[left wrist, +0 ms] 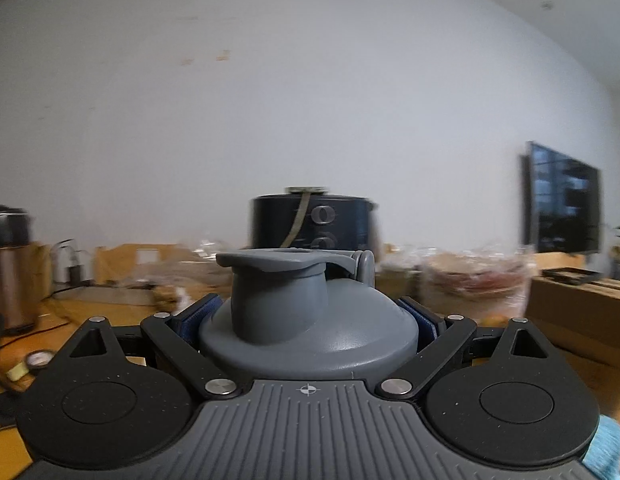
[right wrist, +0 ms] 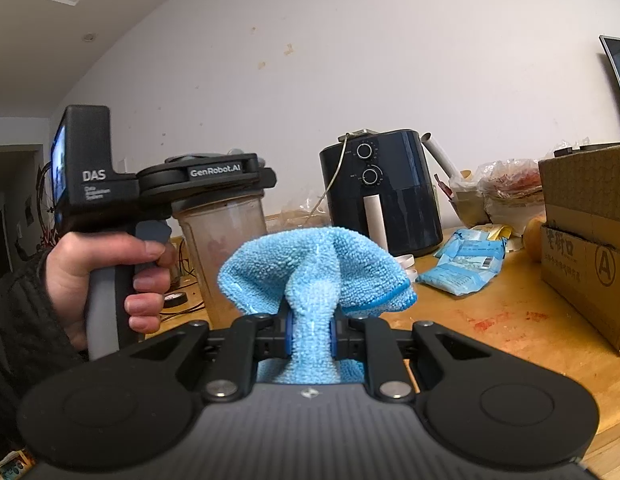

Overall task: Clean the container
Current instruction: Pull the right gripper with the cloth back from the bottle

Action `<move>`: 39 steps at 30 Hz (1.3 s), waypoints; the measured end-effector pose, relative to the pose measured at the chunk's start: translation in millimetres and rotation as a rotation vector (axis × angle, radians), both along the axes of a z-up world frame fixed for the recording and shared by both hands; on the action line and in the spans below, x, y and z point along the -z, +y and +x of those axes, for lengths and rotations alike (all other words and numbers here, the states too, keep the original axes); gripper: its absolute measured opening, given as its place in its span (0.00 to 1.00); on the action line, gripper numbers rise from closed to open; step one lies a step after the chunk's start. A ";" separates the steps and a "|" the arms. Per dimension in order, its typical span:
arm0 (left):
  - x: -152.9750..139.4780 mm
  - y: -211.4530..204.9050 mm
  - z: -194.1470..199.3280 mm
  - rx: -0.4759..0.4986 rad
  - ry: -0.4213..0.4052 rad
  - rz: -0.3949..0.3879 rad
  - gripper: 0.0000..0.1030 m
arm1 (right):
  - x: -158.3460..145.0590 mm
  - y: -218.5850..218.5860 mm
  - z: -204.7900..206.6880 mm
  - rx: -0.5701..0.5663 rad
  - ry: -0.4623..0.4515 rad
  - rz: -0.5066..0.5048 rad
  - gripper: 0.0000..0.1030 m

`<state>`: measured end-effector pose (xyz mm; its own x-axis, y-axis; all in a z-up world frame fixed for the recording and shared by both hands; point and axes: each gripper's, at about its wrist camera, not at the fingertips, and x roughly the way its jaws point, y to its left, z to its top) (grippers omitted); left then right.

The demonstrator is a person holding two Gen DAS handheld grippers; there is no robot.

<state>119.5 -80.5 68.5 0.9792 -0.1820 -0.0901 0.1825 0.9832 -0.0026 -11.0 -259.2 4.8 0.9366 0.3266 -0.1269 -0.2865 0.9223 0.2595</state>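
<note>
Container [right wrist: 226, 248]: upright, grey lid [left wrist: 306, 320] clamped in left tool [left wrist: 306, 320]
Right tool [right wrist: 310, 334]: pinching blue cloth [right wrist: 317, 272]

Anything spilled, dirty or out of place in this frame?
Yes. Reddish smears stain the wooden table right of the blue cloth, like a spill. The clear container in the left gripper has cloudy brownish residue inside.

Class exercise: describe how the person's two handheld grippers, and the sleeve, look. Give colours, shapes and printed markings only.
Each gripper, left gripper and right gripper, has black linkage arms with silver rivets, blue finger pads and a ribbed grey body bearing a small crosshair mark. Seen side-on, the left one is black with a grey handle, printed "DAS" and "GenRobot.AI". The sleeve is dark.
</note>
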 end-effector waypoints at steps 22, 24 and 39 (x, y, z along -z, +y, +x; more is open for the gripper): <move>-7.2 -5.2 37.1 -0.134 -0.039 0.005 0.92 | 2.7 2.4 -3.1 -0.014 0.007 0.012 0.12; -5.9 -5.1 42.9 -0.134 -0.040 0.004 0.92 | 3.0 2.8 -3.2 -0.016 0.008 0.013 0.12; 1.5 -11.0 80.8 -0.094 -0.064 0.020 0.92 | 5.7 6.4 -0.2 -0.020 0.014 -0.007 0.11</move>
<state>200.3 -91.5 67.0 0.9957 -0.0875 -0.0300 0.0883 0.9957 0.0261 -11.2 -252.8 -0.9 0.9278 0.3447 -0.1425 -0.3015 0.9180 0.2575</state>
